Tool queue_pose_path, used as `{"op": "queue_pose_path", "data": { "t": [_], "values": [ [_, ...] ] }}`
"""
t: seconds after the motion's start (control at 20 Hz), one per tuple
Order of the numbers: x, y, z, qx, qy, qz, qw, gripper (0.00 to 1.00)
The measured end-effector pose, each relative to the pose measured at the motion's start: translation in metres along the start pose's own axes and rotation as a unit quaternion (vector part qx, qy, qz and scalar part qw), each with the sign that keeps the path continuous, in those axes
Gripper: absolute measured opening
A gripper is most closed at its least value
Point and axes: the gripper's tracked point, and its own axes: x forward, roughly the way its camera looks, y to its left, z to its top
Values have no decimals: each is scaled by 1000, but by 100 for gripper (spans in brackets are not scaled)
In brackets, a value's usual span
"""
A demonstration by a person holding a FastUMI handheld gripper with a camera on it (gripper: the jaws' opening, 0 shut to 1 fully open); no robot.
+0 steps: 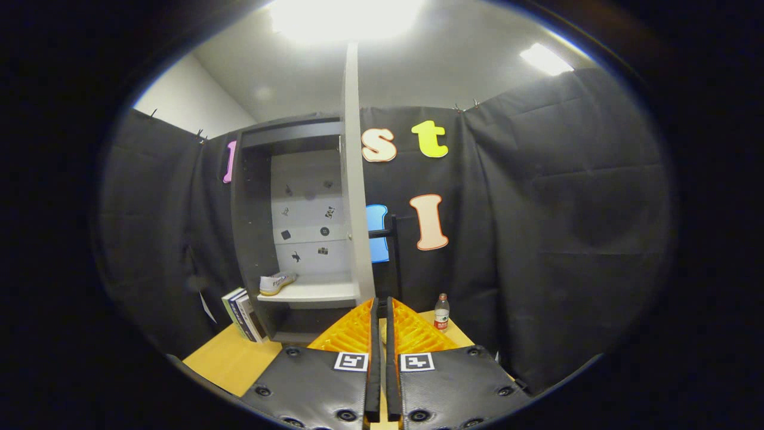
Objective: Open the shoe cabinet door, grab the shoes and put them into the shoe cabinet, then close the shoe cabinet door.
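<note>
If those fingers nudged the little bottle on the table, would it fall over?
Probably, yes. The bottle stands upright, tall and narrow, so a push near its cap would likely tip it, and it might then roll. It looks like thin plastic, so probably light. The fingers are nearly closed, holding nothing, just short of the open cabinet door.

cabinet (253, 239): I see matt grey board, smooth
door (356, 179): same matt grey
shoe (277, 283): pale cloth, I think
fingers (352, 331): ribbed orange plastic; gripper (379, 316) nearly closed, gripping nothing
table (224, 361): smooth light wood look
bottle (441, 312): clear glossy plastic
</note>
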Motion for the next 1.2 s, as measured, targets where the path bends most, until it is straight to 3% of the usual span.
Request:
{"op": "queue_pose_path", "data": {
  "t": [0.2, 0.45, 0.8, 1.2],
  "values": [
    [-17, 41, -20, -12, 11, -5, 1000, 48],
    [-14, 104, -63, -28, 68, 21, 997, 100],
    [25, 154, -149, -39, 156, 68, 985, 99],
    [82, 139, -275, -76, 269, 67, 958, 99]
  ]
}}
